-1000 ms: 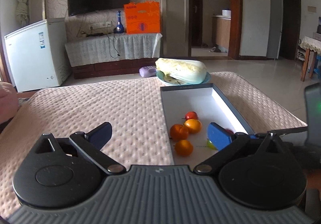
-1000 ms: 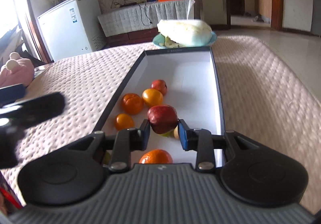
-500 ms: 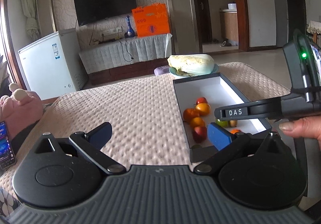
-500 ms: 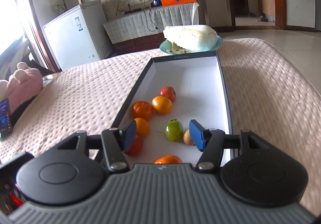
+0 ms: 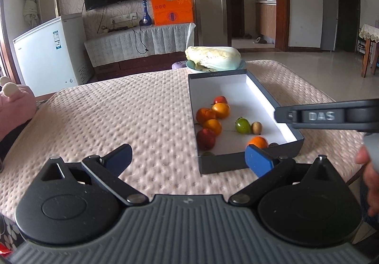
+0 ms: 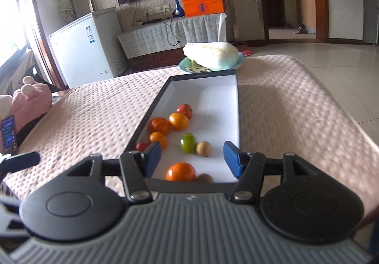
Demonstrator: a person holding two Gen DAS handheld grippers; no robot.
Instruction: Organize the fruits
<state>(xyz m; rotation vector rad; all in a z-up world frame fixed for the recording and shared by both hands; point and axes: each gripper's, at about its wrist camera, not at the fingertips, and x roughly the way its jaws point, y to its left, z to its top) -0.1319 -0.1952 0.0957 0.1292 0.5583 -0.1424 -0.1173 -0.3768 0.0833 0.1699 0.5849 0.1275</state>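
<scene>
Both grippers empty: right gripper [image 6: 191,157] has just been opening, jaws apart with nothing between, left gripper [image 5: 187,157] spread wide over the tablecloth [image 5: 142,117]. Fruits all sit in the box [image 6: 236,107], red apple [image 5: 205,139] near-left corner.

The raised letters "DAS" stand on the dark grey arm of the right gripper [image 5: 327,116] that reaches in from the right edge of the left wrist view. The orange cardboard gift box [image 5: 172,8] on the cloth-covered cabinet bears print, and so do the stickers on the white chest freezer [image 5: 56,38] and the far rim of the dark-walled, white-lined box [image 6: 203,75]. All of these are too small to read.
</scene>
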